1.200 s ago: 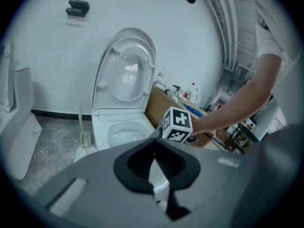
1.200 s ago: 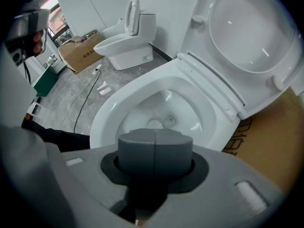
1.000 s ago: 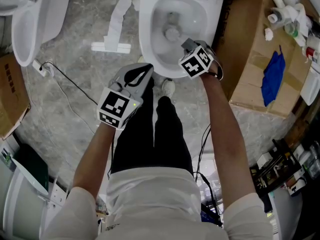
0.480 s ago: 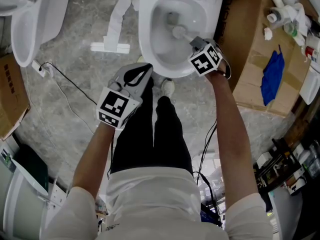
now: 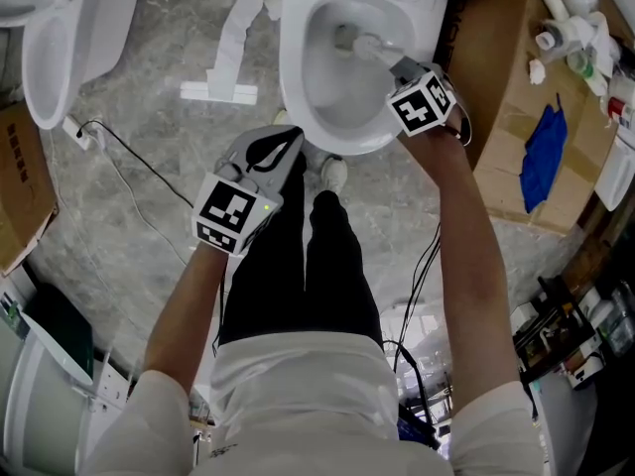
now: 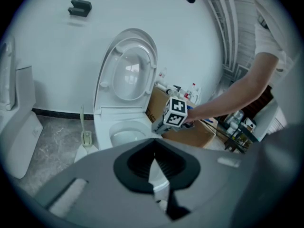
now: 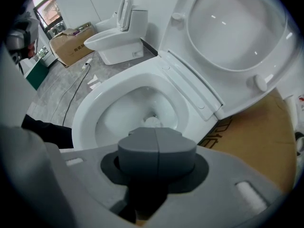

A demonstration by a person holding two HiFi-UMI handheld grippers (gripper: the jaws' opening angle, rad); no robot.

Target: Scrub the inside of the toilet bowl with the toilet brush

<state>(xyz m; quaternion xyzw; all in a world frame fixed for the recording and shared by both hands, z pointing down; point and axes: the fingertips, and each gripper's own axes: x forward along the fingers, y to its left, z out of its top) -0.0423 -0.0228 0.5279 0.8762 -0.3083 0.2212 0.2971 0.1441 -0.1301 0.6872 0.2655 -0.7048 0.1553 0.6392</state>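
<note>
Sanitaryware storeroom or test space, not a home bathroom — two toilets, one open toilet (image 5: 290, 67) and a second toilet (image 5: 69, 48) near it, on one grey marbled floor (image 5: 149, 236); cardboard carton (image 5: 496, 97) just beside (cleaning bottles (image 5: 561, 23) on top); loose cable (image 5: 129, 157) across the floor.

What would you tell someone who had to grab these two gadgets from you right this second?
Right gripper: shut on the handle of the toilet brush, held above the right rim of the toilet bowl.
Left gripper: shut, empty, held over the person's legs, clear of the toilet.
Things: the brush head is deep in the bowl, toward the back. The lid is up.
Done: the brush is in the bowl. How much has been scrubbed can't be told.
Left: probably sweep the brush around the bowl's inner walls.
</note>
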